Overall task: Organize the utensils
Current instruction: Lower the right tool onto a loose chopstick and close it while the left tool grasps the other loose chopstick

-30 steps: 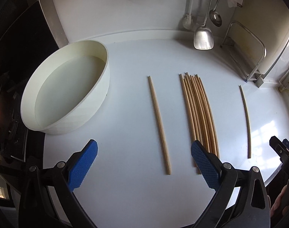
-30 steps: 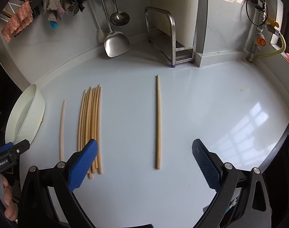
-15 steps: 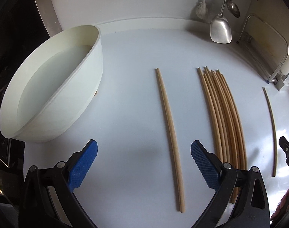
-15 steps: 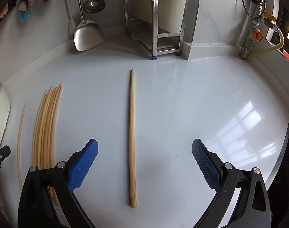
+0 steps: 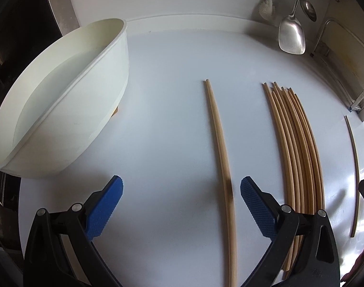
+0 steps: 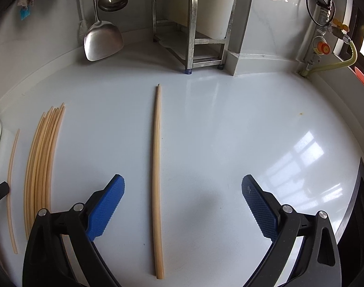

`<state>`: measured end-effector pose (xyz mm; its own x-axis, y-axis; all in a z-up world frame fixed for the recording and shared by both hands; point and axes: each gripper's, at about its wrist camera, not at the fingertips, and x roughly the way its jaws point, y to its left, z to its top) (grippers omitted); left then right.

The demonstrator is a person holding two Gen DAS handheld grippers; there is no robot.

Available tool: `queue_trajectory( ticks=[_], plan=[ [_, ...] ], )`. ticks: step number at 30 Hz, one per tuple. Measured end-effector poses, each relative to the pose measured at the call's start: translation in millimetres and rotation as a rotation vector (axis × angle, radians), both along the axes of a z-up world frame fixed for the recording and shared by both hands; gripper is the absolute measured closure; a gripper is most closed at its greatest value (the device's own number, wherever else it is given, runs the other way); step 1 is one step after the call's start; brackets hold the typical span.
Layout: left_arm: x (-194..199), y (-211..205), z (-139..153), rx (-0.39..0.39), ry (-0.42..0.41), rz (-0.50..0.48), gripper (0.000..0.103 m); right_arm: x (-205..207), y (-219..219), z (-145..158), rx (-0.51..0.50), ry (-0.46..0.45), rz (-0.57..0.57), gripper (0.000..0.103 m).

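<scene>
Both grippers hovered over chopsticks laid out on the white worktop.

The left gripper had its jaws spread wide with nothing between the pads, a single chopstick running just inside its right pad. The right gripper, jaws equally spread and empty, straddled another lone chopstick. Between the two singles lay a bundle of chopsticks, side by side. Left of them sat a white basin, possibly resting on something at its base. Farthest back, a metal spatula hung beside a steel rack.
</scene>
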<state>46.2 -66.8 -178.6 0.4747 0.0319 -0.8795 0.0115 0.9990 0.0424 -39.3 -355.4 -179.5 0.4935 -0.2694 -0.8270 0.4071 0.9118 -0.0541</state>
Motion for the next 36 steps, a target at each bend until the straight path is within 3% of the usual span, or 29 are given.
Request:
queue_trajectory(
  ticks=[7,14,17,21,25,31,36],
  plan=[
    [0.3,2.0,-5.5,0.007,0.010,0.010,0.006,-0.4,-1.0,-4.9,-0.028,0.013,0.007,0.009],
    [1.8,3.5,-7.6,-0.038,0.021,0.028,0.006,0.1,-0.9,-8.6,-0.033,0.019,0.012,0.009],
    [0.4,1.4,-7.3,-0.036,0.017,0.023,0.006,0.6,-2.7,-9.9,-0.024,0.024,0.017,0.019],
    [0.7,-0.4,-7.1,-0.034,0.015,0.023,0.006,-0.2,-3.9,-10.9,0.002,0.010,0.021,0.024],
    [1.0,-0.8,-5.9,-0.035,0.018,0.034,0.008,-1.1,-0.2,-9.9,0.027,-0.004,0.050,0.038],
    [-2.9,-4.3,-0.8,-0.034,0.001,0.026,0.026,0.2,9.0,-7.5,0.031,-0.011,0.088,0.061],
    [-5.4,-7.9,3.7,-0.035,-0.008,0.011,0.055,1.4,19.8,-5.8,0.021,-0.006,0.123,0.080]
  ],
)
